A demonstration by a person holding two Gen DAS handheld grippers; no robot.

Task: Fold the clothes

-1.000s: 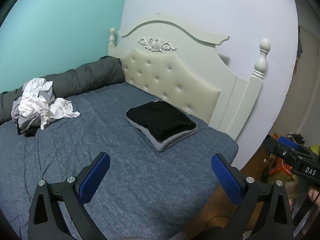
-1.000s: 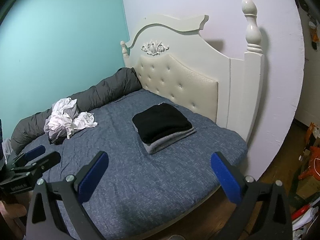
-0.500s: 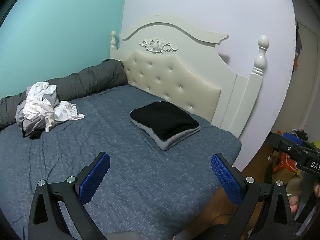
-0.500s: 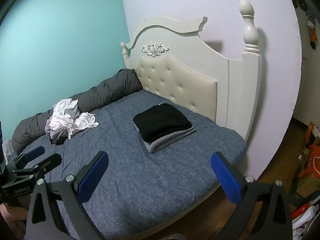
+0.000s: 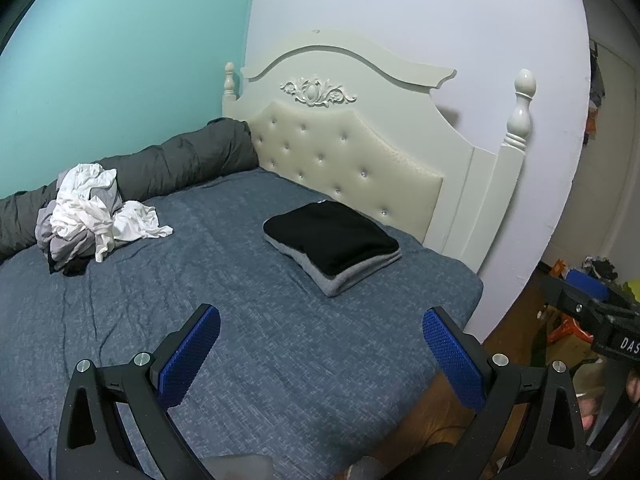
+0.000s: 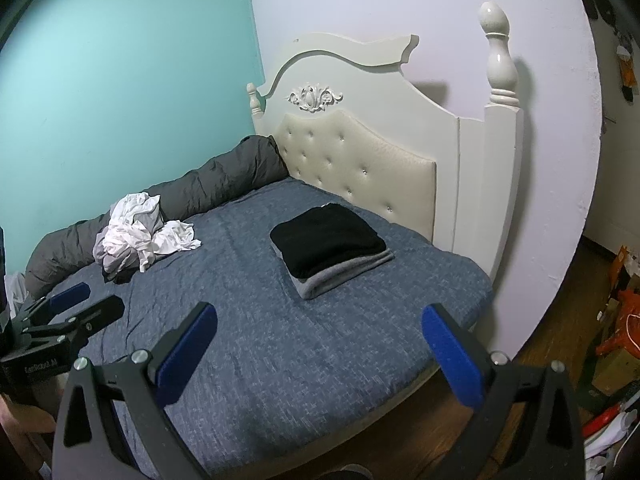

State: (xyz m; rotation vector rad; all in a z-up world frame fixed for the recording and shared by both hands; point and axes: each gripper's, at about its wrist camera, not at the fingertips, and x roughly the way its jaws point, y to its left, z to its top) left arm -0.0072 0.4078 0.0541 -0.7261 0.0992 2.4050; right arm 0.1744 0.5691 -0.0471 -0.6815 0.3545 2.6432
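Observation:
A crumpled heap of white and grey clothes (image 5: 90,216) (image 6: 138,236) lies on the far left of the blue bed (image 5: 248,344) (image 6: 280,344). A folded stack, black garment on grey ones (image 5: 334,246) (image 6: 330,246), rests near the headboard. My left gripper (image 5: 320,358) hangs open above the bed's near edge, nothing between its blue pads. My right gripper (image 6: 318,356) is open too, empty, over the bed's near side. The left gripper's body (image 6: 60,324) shows at the left of the right wrist view; the right gripper's body (image 5: 592,316) shows at the right of the left wrist view.
A cream tufted headboard (image 5: 352,160) (image 6: 360,164) with posts backs the bed. A rolled dark grey duvet (image 5: 160,164) (image 6: 200,192) lies along the teal wall. Wooden floor with cluttered boxes and orange items (image 6: 616,344) (image 5: 568,328) lies to the right.
Both grippers have drawn back a little from the bed and stayed open; the folded stack and the heap appear slightly farther off. Nothing was taken hold of.

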